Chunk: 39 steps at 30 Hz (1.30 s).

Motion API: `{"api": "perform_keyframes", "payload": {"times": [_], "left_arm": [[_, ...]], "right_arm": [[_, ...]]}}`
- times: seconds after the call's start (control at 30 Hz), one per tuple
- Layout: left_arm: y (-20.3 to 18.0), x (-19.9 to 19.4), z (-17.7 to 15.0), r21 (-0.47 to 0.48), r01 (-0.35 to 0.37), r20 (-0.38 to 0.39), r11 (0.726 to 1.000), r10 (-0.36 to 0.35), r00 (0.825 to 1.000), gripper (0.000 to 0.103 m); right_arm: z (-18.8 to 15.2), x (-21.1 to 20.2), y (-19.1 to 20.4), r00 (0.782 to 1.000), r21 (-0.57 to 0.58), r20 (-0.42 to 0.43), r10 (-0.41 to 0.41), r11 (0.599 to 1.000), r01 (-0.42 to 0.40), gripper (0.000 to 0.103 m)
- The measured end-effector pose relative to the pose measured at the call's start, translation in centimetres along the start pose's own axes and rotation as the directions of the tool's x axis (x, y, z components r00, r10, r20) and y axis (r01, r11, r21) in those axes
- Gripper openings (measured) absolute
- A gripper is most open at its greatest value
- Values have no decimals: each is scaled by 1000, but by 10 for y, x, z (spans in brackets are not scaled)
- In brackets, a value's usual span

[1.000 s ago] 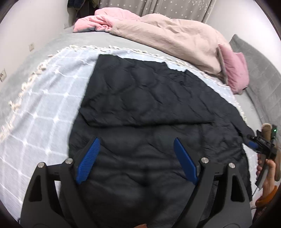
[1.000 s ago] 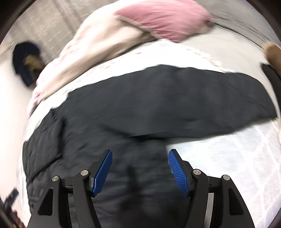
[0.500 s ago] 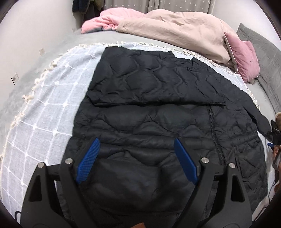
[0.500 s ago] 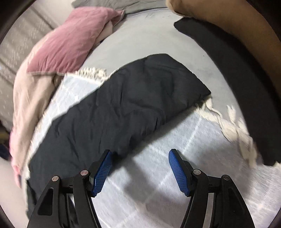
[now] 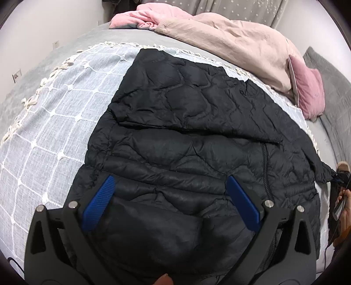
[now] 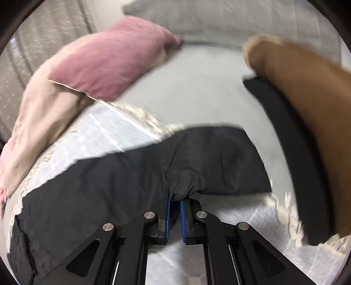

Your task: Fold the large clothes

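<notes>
The black quilted jacket (image 5: 193, 136) is spread across the pale blue checked throw (image 5: 54, 122) on the bed, one sleeve folded in over the chest so its edge runs as a straight crease across the body. The zipper (image 5: 265, 166) runs down the right part of the front. The far sleeve (image 6: 197, 157) stretches out toward the fringed edge of the throw, its cuff end lying past the fringe on the grey sheet (image 6: 197, 92).

And there's the right gripper (image 6: 174, 203), blue pads (image 6: 168, 219) pressed close together with a bunch of that sleeve fabric pinched between them, the cloth puckering into a small ridge right at the fingertips. The picture from that side is smeared, so the finer detail of the grip is hard to read. From the other camera the same gripper (image 5: 340, 176) shows small at the far right edge, at the sleeve's tip, with the person's hand (image 5: 344, 210) behind it.

The left gripper (image 5: 171, 193) hangs over the lower body of the jacket, jaws spread wide, blue pads (image 5: 99, 202) apart and nothing between them but the dark fabric below; whether the tips touch the cloth, I can't say.

Beyond the jacket, a beige duvet (image 5: 230, 41) is heaped along the far side of the bed, with a pink pillow (image 5: 309, 87) at its end and a bundle of pink blanket (image 5: 144, 17) at the other. A brown sleeve (image 6: 311, 105) with a fleecy cuff crosses the right camera's view, close and blurred, over a black strip of cloth (image 6: 291, 140).
</notes>
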<state>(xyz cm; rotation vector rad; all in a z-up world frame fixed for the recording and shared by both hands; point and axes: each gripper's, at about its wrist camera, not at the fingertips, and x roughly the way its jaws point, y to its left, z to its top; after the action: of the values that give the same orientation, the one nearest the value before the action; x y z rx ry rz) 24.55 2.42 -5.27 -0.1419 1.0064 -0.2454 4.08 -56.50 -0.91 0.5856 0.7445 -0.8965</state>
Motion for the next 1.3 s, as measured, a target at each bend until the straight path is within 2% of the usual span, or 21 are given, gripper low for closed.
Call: {"api": "perform_keyframes", "payload": {"times": [0.13, 0.2, 0.33, 0.47, 0.6, 0.7, 0.73, 0.8, 0.87, 0.9, 0.93, 0.97, 1.03, 1.07, 1.1, 1.13, 1.23, 1.3], "left_arm": [[6, -7, 2, -28, 35, 35, 999, -34, 999, 102], [8, -10, 3, -39, 50, 52, 998, -48, 998, 102], [8, -13, 5, -35, 54, 68, 998, -52, 996, 102], [7, -14, 5, -31, 64, 74, 997, -62, 995, 102], [9, -14, 5, -40, 75, 77, 996, -72, 994, 102], [11, -15, 5, -49, 79, 92, 996, -74, 993, 102], [12, -15, 5, -53, 81, 95, 995, -75, 993, 102], [13, -13, 4, -59, 88, 98, 994, -82, 992, 102], [13, -11, 4, -61, 93, 97, 994, -87, 991, 102], [13, -11, 4, -57, 94, 96, 994, -88, 991, 102], [12, -10, 4, -51, 93, 94, 994, -88, 992, 102], [11, -10, 4, -43, 93, 92, 995, -89, 992, 102], [7, -9, 5, -24, 99, 92, 995, -96, 991, 102], [5, -8, 6, -16, 105, 90, 994, -103, 991, 101], [1, -7, 8, -9, 117, 85, 993, -116, 990, 102], [-2, -5, 11, 0, 130, 78, 992, -129, 989, 102], [-17, 1, 25, 33, 151, 70, 988, -153, 986, 99], [-31, 9, 38, 52, 171, 61, 984, -174, 983, 95]], "right_arm": [[12, -45, 44, 993, -122, 110, 37, 992, -23, 5], [13, -77, 74, 981, -202, 171, 87, 978, -52, 5], [5, -123, 127, 954, -319, 225, 197, 940, -118, 5], [-22, -161, 189, 926, -447, 222, 304, 876, -181, 5], [-67, -181, 254, 905, -586, 181, 386, 781, -216, 5], [-104, -179, 292, 898, -666, 94, 431, 697, -265, 5], [-122, -173, 308, 895, -691, 39, 444, 659, -296, 5], [-147, -160, 328, 891, -712, -58, 451, 607, -354, 8], [-181, -135, 346, 855, -696, -268, 444, 525, -490, 15], [-195, -126, 352, 826, -671, -368, 427, 493, -554, 19], [-214, -111, 357, 778, -627, -494, 388, 462, -628, 20], [-224, -104, 357, 758, -607, -540, 366, 454, -652, 22], [-233, -96, 351, 751, -604, -552, 363, 447, -660, 27], [-232, -95, 346, 750, -597, -545, 375, 454, -661, 32], [-228, -93, 335, 745, -572, -536, 397, 478, -667, 40], [-226, -94, 325, 744, -554, -529, 408, 499, -667, 45], [-204, -90, 287, 774, -499, -469, 426, 595, -630, 49], [-195, -89, 266, 790, -470, -438, 430, 639, -609, 50]]}}
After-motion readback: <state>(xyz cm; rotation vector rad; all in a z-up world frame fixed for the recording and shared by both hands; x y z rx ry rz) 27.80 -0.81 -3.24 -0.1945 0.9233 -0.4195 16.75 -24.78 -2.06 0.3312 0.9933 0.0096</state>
